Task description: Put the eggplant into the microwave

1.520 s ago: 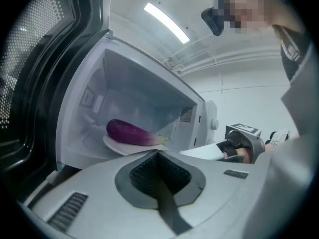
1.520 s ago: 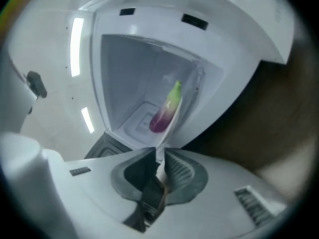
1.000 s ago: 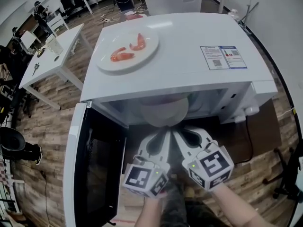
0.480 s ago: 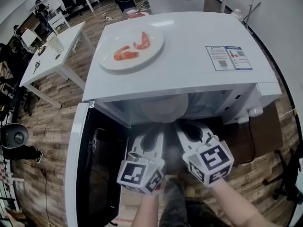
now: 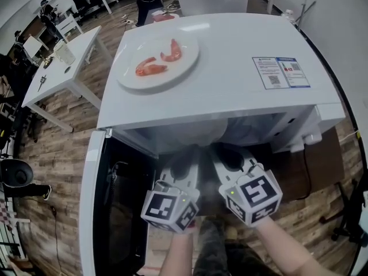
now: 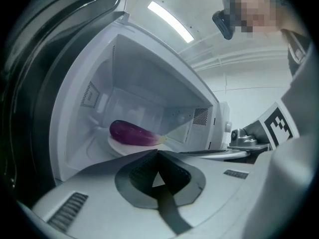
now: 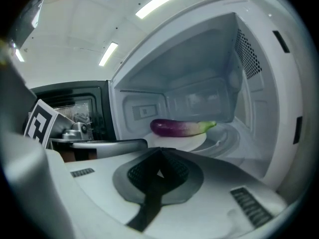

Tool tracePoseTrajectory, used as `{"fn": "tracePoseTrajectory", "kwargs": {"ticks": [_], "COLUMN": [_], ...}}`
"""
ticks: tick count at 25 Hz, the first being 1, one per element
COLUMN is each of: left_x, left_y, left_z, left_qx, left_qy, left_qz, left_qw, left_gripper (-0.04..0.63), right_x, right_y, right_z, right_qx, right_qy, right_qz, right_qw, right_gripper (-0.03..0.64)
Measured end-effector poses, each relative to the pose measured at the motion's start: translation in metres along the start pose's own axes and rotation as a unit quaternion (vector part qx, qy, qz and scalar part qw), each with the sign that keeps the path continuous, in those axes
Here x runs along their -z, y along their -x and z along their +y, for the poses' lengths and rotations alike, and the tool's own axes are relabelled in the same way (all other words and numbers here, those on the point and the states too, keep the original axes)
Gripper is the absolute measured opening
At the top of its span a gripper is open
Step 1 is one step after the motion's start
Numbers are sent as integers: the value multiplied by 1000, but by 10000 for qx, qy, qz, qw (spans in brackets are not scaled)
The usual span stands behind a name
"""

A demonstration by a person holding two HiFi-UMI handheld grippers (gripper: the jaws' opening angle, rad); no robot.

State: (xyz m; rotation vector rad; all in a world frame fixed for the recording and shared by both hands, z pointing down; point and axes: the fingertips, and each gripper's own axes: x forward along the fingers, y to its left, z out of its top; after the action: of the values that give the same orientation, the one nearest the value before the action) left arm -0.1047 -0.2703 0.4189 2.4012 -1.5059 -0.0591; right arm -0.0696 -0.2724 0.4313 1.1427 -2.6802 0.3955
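the long purple eggplant with a green stem end [image 7: 179, 127] lies on its side on a round white plate [image 7: 185, 142] inside the cavity of the white box-shaped microwave [image 5: 230, 79], well apart from both claws; the microwave's dark-windowed door [image 5: 121, 211] hangs open at the left in the head view; the left gripper [image 6: 157, 153] is held just in front of the opening, its two jaws together with nothing between them; the right gripper [image 7: 159, 151] is close beside it, its jaws likewise pressed together and empty; both point into the cavity, slightly downward; on the flat top of the microwave sits a second round white plate [image 5: 167, 76] bearing two orange-red shrimp [image 5: 151, 68]; a blue-and-white printed sticker [image 5: 280, 72] is on the top near its right edge; a white table [image 5: 63, 73] stands on the wooden floor [image 5: 57, 148] to the left
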Motion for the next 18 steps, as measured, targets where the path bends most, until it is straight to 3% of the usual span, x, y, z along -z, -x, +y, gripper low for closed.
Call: {"fn": "tracePoseTrajectory", "kwargs": {"ticks": [18], "left_x": [-2], "left_y": [-27], "left_z": [-4], "left_qx": [133], "left_qy": [-17], "left_qz": [101], "left_qw": [9999], "left_gripper": [2], "right_x": [-7], "right_y": [-10], "right_z": [-16], "right_qx": [217], "right_qy": [-56], "right_qz": [-63], "right_qw": [9997], "right_gripper": [2]}}
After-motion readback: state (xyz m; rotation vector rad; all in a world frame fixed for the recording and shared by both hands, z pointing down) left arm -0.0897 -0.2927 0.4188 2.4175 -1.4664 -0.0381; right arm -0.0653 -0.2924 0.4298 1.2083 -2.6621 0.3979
